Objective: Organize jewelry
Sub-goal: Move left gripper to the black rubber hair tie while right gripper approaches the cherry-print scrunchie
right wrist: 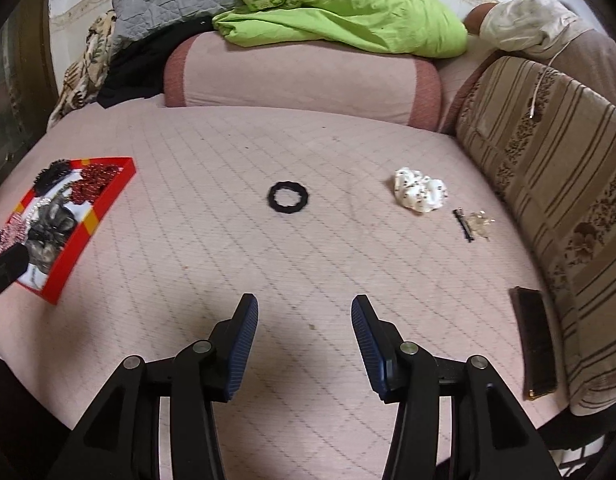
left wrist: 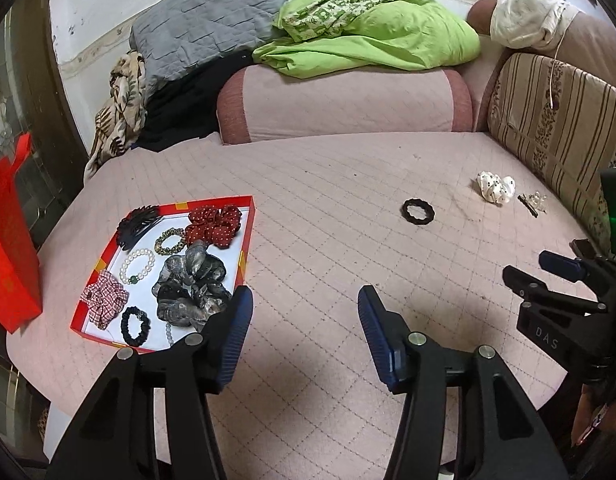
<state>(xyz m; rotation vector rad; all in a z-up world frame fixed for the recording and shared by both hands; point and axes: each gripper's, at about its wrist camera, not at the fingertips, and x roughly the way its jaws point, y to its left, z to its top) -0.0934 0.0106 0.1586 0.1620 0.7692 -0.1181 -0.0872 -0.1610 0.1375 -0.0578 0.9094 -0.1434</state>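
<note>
A red-rimmed tray (left wrist: 250,224) (right wrist: 108,204) lies on the pink bed at the left. It holds several scrunchies, a pearl bracelet (left wrist: 138,266) and a black hair claw (left wrist: 138,220). A black hair tie (left wrist: 418,211) (right wrist: 287,197), a white dotted scrunchie (left wrist: 495,186) (right wrist: 420,194) and a small clear clip with a dark pin (left wrist: 533,202) (right wrist: 474,222) lie loose on the bed. My left gripper (left wrist: 304,304) is open and empty beside the tray's near right corner. My right gripper (right wrist: 304,312) (left wrist: 548,268) is open and empty, well short of the hair tie.
A pink bolster (left wrist: 344,106), green bedding (left wrist: 372,32) and grey quilt (left wrist: 204,20) lie at the back. A striped cushion (right wrist: 548,184) lines the right side, with a dark phone (right wrist: 534,342) beside it. A red bag (left wrist: 10,236) stands left of the bed.
</note>
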